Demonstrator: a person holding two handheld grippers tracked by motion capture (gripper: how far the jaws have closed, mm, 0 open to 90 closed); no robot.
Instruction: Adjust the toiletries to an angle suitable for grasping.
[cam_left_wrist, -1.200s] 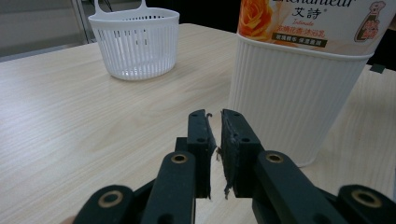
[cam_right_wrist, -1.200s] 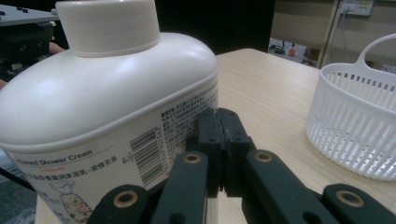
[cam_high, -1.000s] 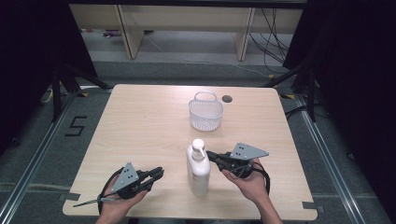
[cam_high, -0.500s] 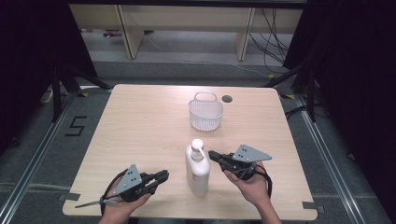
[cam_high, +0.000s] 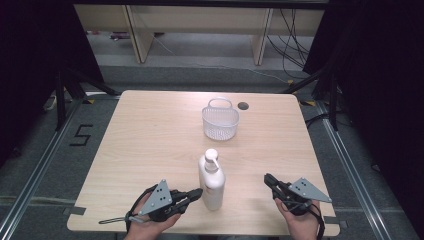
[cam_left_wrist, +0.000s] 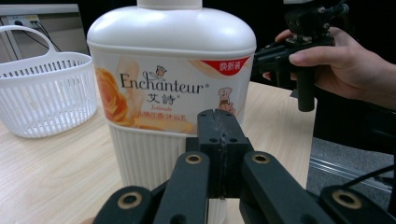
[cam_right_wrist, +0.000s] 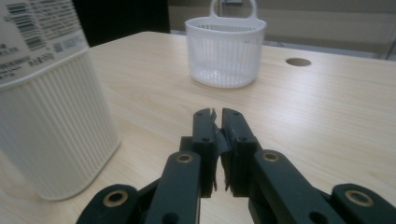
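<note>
A white pump bottle (cam_high: 211, 180) of lotion stands upright near the table's front edge; its label faces the left gripper view (cam_left_wrist: 173, 84). My left gripper (cam_high: 199, 192) lies just left of the bottle's base, and its tips (cam_left_wrist: 218, 116) sit close in front of the bottle. Its jaws have just been closing and now meet with nothing between them. My right gripper (cam_high: 267, 177) is well to the right of the bottle (cam_right_wrist: 46, 102), apart from it. Its jaws (cam_right_wrist: 215, 114) have just been opening to a narrow slit, with nothing in it.
A white slotted basket (cam_high: 220, 122) with a handle stands empty behind the bottle, mid-table. A round hole (cam_high: 243, 105) is in the tabletop to its right. The wooden table (cam_high: 150, 140) has bare room left and right. The other hand holds its gripper (cam_left_wrist: 299, 46) beyond the bottle.
My right gripper has pulled away from the bottle to the right and nearer the front edge. My left gripper has slid right, up to the bottle's base. The bottle has stayed put.
</note>
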